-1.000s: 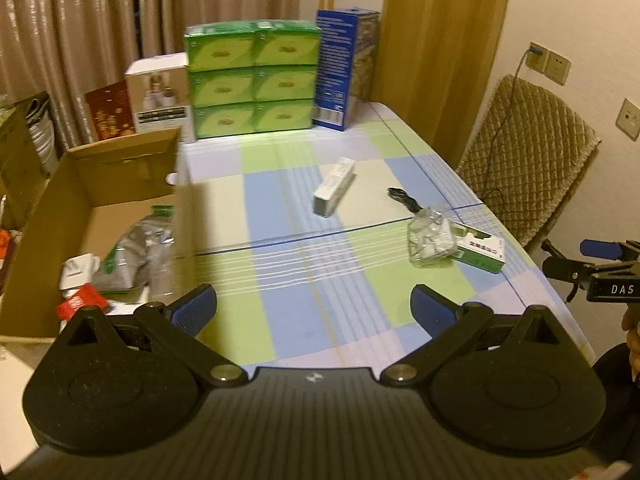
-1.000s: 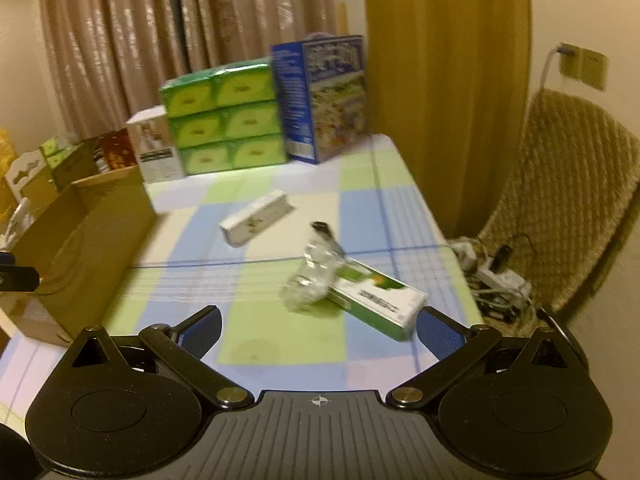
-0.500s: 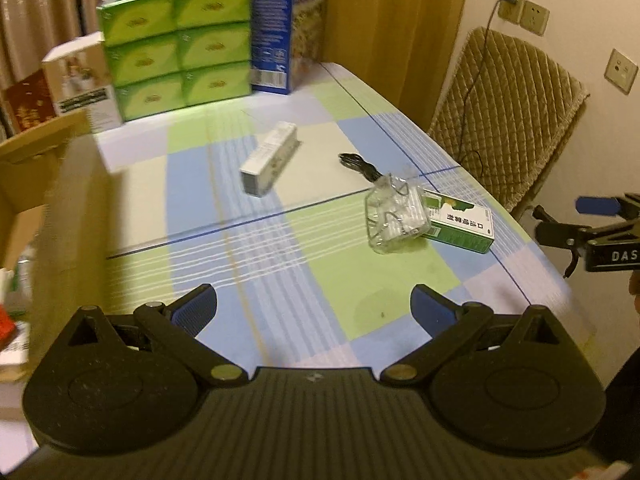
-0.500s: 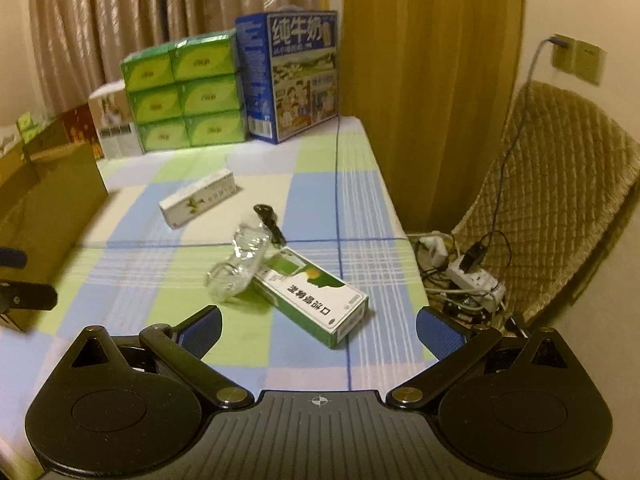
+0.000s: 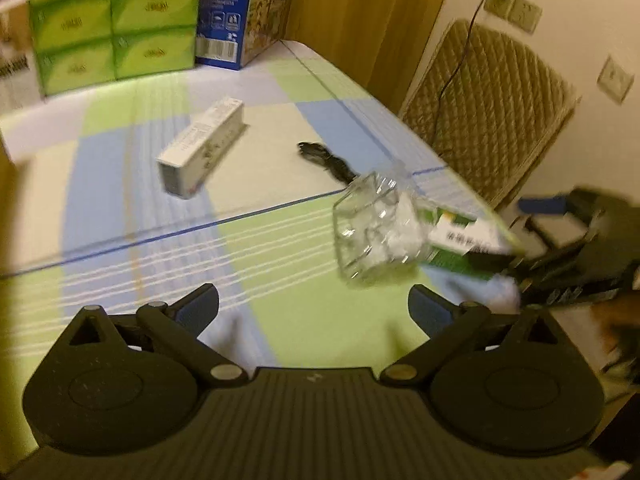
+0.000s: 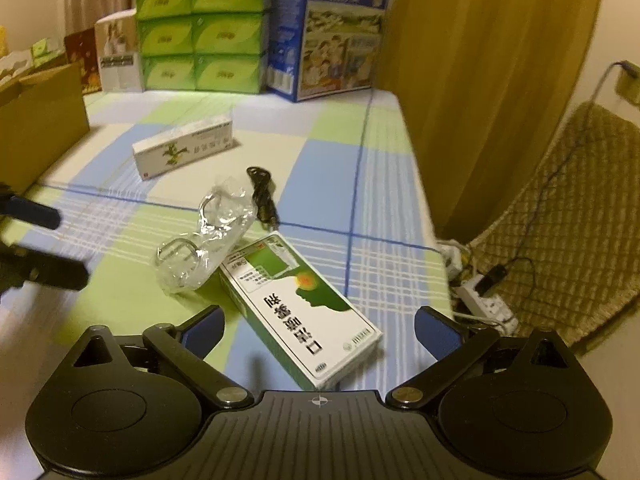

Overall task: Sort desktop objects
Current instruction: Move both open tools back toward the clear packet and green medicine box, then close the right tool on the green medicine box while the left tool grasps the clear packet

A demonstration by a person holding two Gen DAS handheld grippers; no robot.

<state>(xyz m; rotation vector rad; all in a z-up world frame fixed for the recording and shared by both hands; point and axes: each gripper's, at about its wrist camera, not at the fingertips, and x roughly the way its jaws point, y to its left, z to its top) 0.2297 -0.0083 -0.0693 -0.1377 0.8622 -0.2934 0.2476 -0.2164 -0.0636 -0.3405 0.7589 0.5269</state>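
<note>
Left wrist view: left gripper [image 5: 313,307] spread wide, empty, above the checked tablecloth [image 5: 256,264]; crumpled clear plastic bag [image 5: 376,232] ahead – blurred

Right wrist view: right gripper [image 6: 320,326] wide open, empty – green-and-white medicine box [image 6: 300,304] lies between its fingers, touching the bag [image 6: 208,236]

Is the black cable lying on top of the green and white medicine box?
No, the black cable lies on the tablecloth beyond the green and white medicine box, apart from it.
</note>
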